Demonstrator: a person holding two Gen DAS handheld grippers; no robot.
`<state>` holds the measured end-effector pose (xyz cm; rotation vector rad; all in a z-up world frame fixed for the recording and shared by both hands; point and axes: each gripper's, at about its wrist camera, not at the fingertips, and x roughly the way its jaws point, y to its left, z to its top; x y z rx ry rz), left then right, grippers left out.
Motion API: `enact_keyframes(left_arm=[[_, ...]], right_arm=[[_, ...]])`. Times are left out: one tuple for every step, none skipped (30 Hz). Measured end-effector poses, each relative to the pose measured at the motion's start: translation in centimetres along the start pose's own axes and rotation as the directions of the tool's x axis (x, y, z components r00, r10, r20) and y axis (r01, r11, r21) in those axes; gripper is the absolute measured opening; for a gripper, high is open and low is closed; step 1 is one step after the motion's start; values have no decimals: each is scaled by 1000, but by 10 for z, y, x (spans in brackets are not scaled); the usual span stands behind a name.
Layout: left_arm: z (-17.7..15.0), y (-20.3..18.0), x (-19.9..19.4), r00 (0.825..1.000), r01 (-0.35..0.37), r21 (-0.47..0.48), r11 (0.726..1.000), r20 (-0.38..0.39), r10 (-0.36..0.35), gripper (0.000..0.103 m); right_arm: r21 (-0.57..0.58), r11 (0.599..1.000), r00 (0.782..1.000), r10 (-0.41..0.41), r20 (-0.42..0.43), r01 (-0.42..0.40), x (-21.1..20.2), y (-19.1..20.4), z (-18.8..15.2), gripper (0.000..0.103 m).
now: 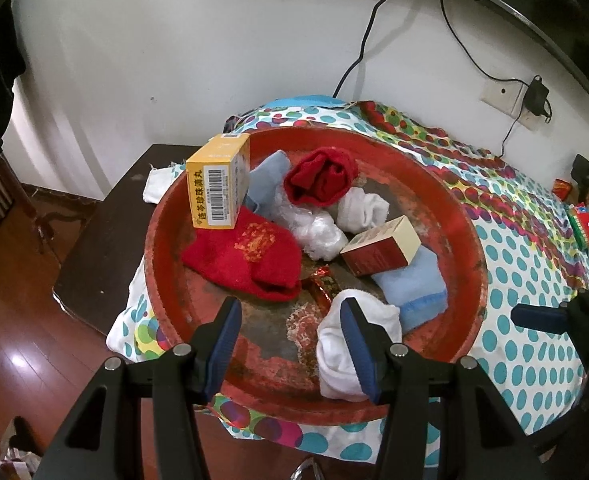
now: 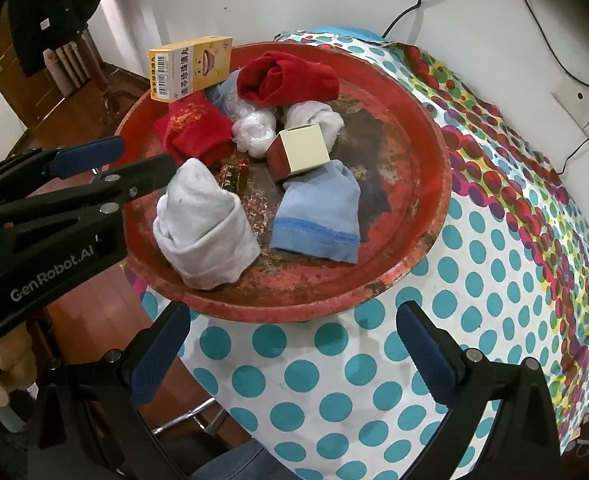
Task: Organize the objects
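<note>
A worn red tray [image 1: 470,216] [image 2: 434,152] sits on a dotted tablecloth. It holds red socks [image 1: 238,256] [image 2: 286,76], white socks [image 1: 334,356] [image 2: 202,224], blue socks [image 1: 414,288] [image 2: 318,212], a yellow box [image 1: 218,184] [image 2: 190,68], a red-and-cream box [image 1: 382,248] [image 2: 302,148], crumpled plastic [image 1: 318,232] and a candy wrapper [image 1: 322,284]. My left gripper [image 1: 290,332] [image 2: 146,156] is open over the tray's near edge, beside the rolled white sock. My right gripper [image 2: 294,344] is open and empty in front of the tray.
The dotted cloth [image 2: 334,392] covers the table. A dark wooden table edge [image 1: 106,216] lies left of the tray. Colourful packets [image 1: 586,224] lie at the far right. A wall socket with a plugged charger [image 1: 534,96] and cables is behind.
</note>
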<state>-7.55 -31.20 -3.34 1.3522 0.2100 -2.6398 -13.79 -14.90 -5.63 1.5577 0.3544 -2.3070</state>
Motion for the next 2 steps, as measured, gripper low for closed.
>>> enact_keyframes(left_arm=[[0, 0, 0, 1000, -3, 0, 1000, -1, 3, 53], [0, 1, 0, 1000, -8, -2, 1000, -2, 8, 53]], right_arm=[[0, 1000, 1000, 1, 0, -1, 0, -1, 0, 102], [-1, 1000, 1000, 3, 1, -3, 0, -1, -1, 102]])
